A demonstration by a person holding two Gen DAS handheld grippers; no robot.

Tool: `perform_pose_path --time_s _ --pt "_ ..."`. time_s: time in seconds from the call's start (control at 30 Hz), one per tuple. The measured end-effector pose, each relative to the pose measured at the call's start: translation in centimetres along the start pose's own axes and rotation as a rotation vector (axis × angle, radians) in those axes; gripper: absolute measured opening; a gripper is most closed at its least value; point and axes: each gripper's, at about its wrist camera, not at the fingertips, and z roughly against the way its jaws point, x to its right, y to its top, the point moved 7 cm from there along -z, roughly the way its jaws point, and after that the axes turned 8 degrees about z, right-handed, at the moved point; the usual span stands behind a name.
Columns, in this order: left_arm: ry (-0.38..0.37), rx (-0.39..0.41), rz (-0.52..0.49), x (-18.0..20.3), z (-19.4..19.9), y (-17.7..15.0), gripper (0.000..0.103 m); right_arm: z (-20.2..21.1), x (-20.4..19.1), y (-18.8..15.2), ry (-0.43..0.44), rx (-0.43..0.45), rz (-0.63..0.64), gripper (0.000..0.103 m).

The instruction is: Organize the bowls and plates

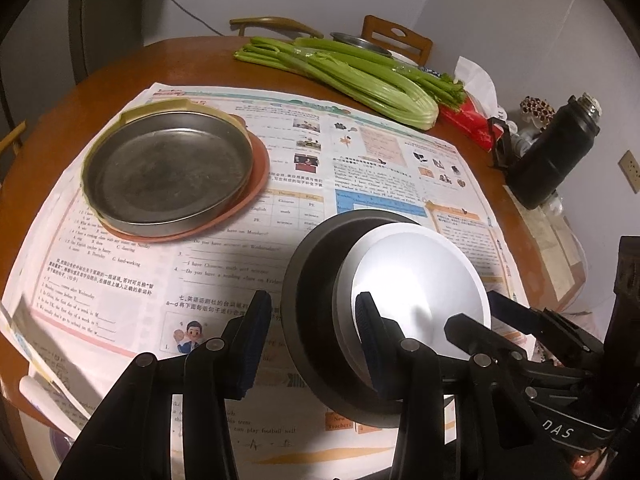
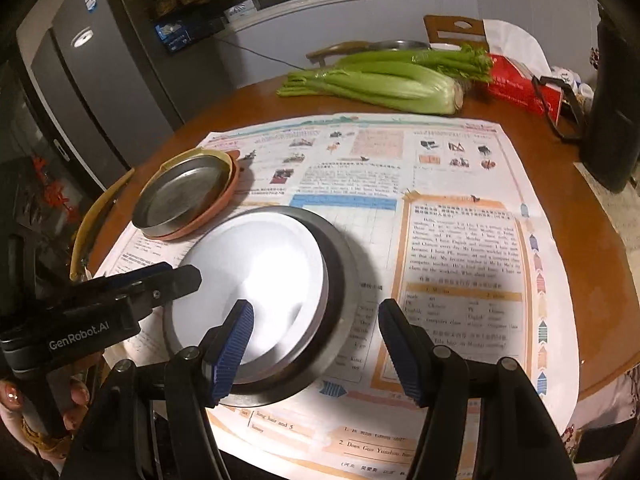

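Left wrist view: our steel bowl (image 1: 320,320), tilted on edge above the newspaper (image 1: 360,160), sits between both tools. The left hand-held gripper (image 1: 312,340) clamps its near rim, one pad inside; the right hand-held gripper (image 2: 316,348) grips the opposite rim. The stacked metal plate (image 1: 168,172) lies beyond, up-left, nearer the left hand. Round wooden counter (image 1: 120,72); celery (image 1: 360,76) behind.

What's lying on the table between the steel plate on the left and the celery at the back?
Only the printed paper sheet and then bare table separate the steel plate from the celery. The left wrist view shows it best.
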Motion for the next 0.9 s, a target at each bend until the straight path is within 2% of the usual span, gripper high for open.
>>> perform_pose_path --time_s 0.27,0.57,0.77,0.9 --pt "0.006 -0.041 -0.007 0.3 -2.1 -0.2 0.045 -1.5 -1.2 -0.8 0.079 -0.052 -0.004 0.065" --pt "0.002 -0.062 -0.017 0.1 -3.0 -0.1 0.044 -1.9 -1.8 -0.5 0.079 -0.052 0.012 0.066" --pt "-0.01 -0.023 0.0 -1.2 -1.4 1.4 0.044 -1.9 -3.0 0.9 0.088 -0.042 0.033 0.067" --pt "-0.023 0.045 0.011 -2.8 1.2 3.7 0.044 -1.5 -4.7 2.8 0.101 -0.018 0.064 0.068"
